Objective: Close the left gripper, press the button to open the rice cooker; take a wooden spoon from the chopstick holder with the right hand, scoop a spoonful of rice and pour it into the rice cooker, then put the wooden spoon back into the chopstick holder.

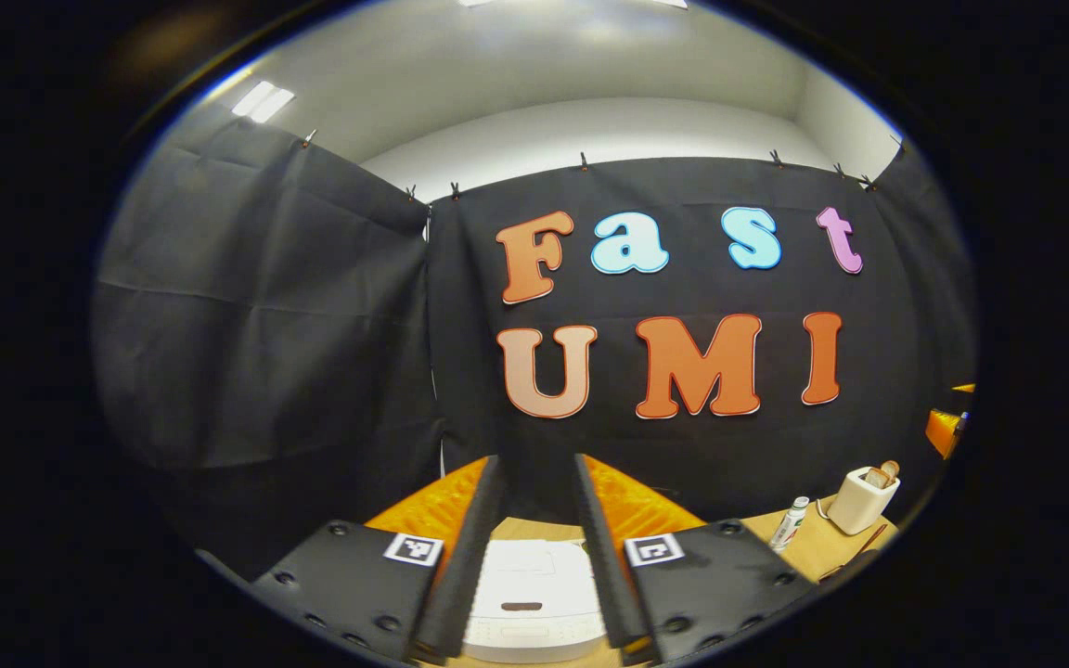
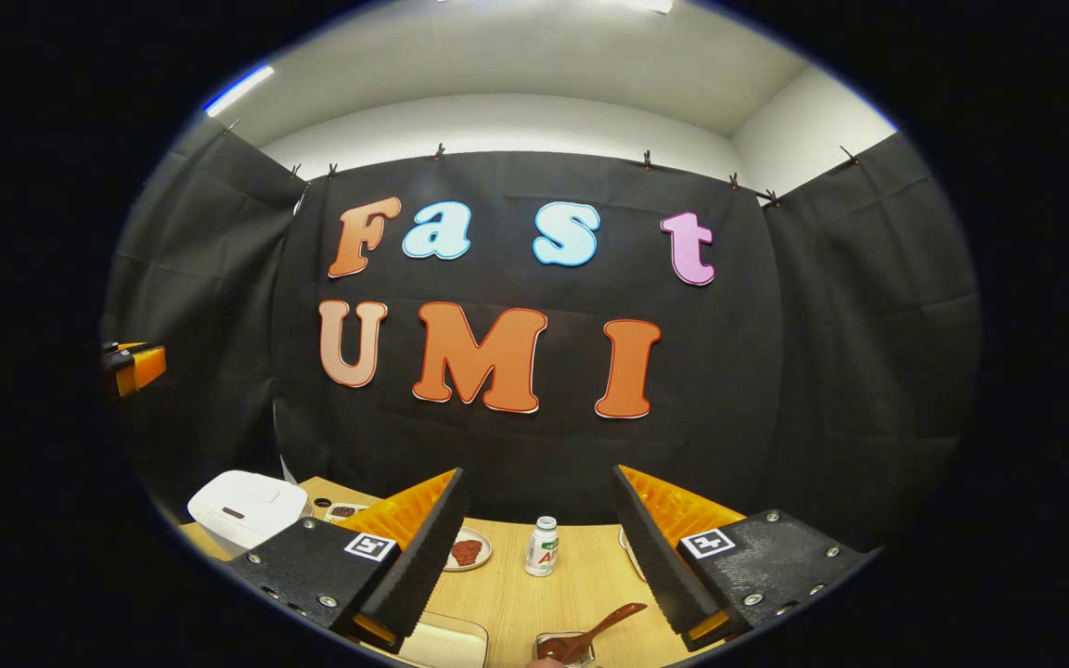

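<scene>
Both tongs wide, left tongs above closed rice cooker, right tongs over wooden spoon

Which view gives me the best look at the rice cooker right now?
The left gripper view: the rice cooker sits close, centred between the open jaws, lid shut. The right gripper view shows it small and far off at the left edge.

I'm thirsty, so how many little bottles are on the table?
1 for sure: a small white bottle with a green cap stands on the wooden table, between the right gripper's fingers. The left gripper view shows a similar bottle beside the cream toaster, perhaps the same one.
</scene>
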Available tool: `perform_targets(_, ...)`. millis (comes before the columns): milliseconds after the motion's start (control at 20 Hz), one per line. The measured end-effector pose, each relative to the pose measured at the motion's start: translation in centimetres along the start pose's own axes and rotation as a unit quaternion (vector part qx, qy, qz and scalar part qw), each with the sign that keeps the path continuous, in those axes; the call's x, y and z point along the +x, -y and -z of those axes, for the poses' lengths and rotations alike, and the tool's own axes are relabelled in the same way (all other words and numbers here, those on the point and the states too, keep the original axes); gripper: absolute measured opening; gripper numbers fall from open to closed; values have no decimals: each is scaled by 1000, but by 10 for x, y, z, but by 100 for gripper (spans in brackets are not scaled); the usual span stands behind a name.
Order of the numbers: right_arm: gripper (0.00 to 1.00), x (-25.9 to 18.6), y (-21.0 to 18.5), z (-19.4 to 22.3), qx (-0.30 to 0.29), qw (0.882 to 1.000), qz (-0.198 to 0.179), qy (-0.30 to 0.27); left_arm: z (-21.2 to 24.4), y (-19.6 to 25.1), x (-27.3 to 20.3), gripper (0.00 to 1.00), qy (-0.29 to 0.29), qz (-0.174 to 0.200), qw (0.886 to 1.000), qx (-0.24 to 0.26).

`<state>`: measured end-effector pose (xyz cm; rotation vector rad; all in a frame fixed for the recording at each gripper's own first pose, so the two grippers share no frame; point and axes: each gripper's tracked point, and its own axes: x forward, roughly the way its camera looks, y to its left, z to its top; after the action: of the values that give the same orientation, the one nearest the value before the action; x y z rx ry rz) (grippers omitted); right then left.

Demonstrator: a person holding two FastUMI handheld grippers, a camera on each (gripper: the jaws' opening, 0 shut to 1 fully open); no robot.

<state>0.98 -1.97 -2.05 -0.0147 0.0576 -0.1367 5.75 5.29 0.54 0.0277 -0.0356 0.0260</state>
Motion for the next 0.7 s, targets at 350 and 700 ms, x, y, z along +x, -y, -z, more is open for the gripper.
perform_targets(350, 96, -7, 9, 5, -5, 1000, 16, -5, 20, 4, 19, 4, -46, 17, 999, -20)
perform_targets(700, 96, -16, 24, 20, -9, 999, 42, -23, 105, -10, 45, 5, -202, 21, 978, -53)
